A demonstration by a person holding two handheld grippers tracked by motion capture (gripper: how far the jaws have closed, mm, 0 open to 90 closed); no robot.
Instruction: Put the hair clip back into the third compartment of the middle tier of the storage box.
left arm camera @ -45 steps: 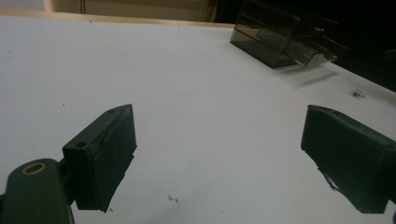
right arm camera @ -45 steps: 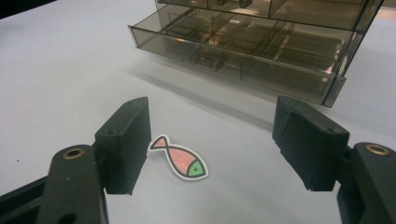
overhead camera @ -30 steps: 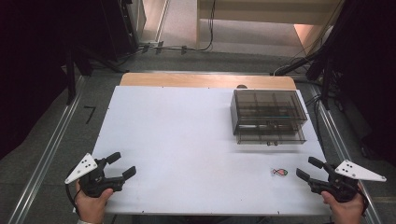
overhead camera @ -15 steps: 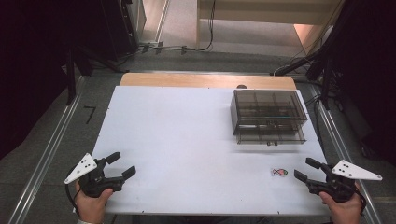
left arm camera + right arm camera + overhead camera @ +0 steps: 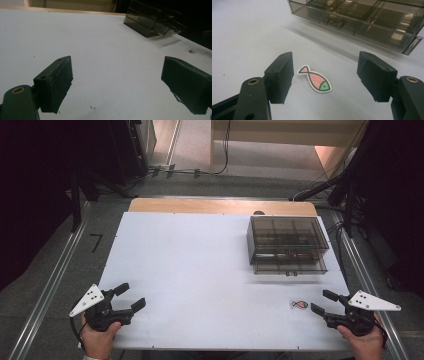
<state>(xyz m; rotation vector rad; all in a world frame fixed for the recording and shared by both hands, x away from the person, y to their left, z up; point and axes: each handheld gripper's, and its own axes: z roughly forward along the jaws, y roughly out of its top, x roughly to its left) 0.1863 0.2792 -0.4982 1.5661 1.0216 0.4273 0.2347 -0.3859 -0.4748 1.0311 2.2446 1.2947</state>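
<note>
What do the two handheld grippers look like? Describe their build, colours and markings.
Both are black two-jaw tools. The left gripper carries a light grey three-cornered plate dotted with small dark holes, and a black cable hangs below it. The right gripper bears a matching plate. Their jaws end in blocky black pads, and brass-coloured rings mark the arms behind them. No sleeves show.

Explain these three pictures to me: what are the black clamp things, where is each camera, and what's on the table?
A person sits at a white table, holding a two-jaw tool in each hand. The left hand-held gripper and the right hand-held gripper are both open and hold nothing. One camera looks down from above; the other two ride on the grippers, looking out between their black jaws. On the table lie a small fish sticker, just ahead of the right gripper, and a smoky clear plastic drawer box farther back.
</note>
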